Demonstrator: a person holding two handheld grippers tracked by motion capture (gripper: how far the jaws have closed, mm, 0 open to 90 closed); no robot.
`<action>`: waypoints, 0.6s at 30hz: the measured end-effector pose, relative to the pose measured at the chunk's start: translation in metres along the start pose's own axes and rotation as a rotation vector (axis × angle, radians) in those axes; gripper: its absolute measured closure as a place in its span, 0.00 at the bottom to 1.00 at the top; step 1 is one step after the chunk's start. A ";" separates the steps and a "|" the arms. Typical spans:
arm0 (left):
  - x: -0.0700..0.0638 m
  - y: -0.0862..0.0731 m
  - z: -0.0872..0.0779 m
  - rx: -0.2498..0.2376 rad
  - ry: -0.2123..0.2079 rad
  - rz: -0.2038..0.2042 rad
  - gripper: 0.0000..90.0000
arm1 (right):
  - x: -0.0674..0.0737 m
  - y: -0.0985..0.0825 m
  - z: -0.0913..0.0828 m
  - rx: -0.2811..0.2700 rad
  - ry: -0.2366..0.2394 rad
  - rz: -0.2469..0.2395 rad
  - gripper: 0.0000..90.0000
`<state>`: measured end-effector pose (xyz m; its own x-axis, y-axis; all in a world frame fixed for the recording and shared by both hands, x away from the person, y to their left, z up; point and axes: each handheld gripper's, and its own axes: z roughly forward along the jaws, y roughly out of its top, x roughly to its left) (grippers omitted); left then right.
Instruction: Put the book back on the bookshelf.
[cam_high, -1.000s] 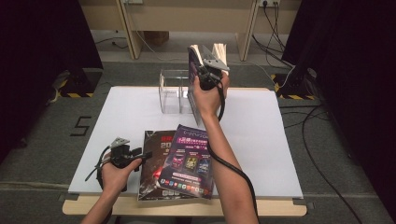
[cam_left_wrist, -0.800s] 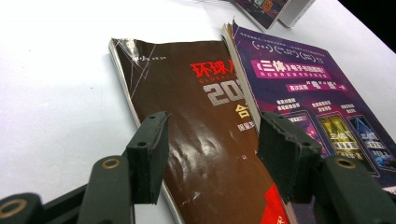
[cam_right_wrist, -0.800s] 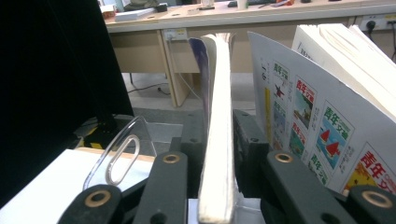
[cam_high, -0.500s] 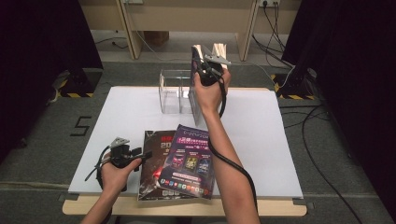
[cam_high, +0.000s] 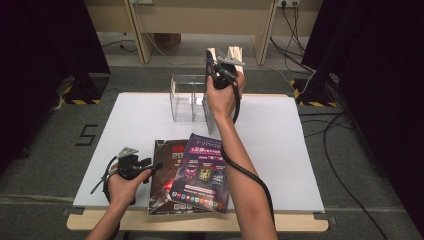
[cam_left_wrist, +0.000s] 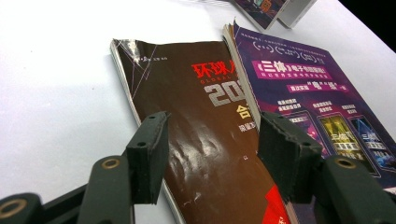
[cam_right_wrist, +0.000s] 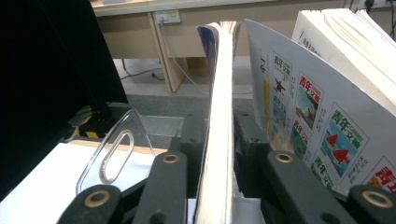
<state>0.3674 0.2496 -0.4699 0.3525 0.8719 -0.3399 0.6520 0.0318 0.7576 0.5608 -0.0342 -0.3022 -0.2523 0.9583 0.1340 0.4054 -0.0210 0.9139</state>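
My right gripper is raised over the back of the table. It is shut on a thin magazine that hangs on edge, with its lower end by the clear acrylic file holder. The jaws have just been closing with that magazine between them. A second magazine with a white cover stands close at its right. My left gripper rests open at the front left. Its jaws straddle the edge of a brown magazine. A purple magazine overlaps the brown one.
The white table top has bare room at the right and at the left of the holder. The brown magazine and the purple magazine lie at the front edge. Cables cross the floor on the right.
My right hand has lifted the held magazine slightly at the holder. The left hand and the two flat magazines have stayed put.
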 end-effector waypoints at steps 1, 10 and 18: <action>0.000 0.000 0.000 0.000 0.001 -0.002 0.48 | 0.000 0.000 0.000 0.002 -0.001 0.001 0.86; -0.001 -0.001 0.001 0.005 0.002 0.000 0.48 | 0.000 0.003 0.000 0.027 -0.033 -0.012 0.92; 0.000 0.000 0.000 0.002 0.004 0.003 0.48 | 0.002 -0.002 0.000 -0.014 -0.029 -0.018 0.92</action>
<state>0.3673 0.2498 -0.4701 0.3517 0.8739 -0.3355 0.6525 0.0282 0.7573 0.5591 -0.0318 -0.3038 -0.2338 0.9665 0.1063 0.3885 -0.0073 0.9214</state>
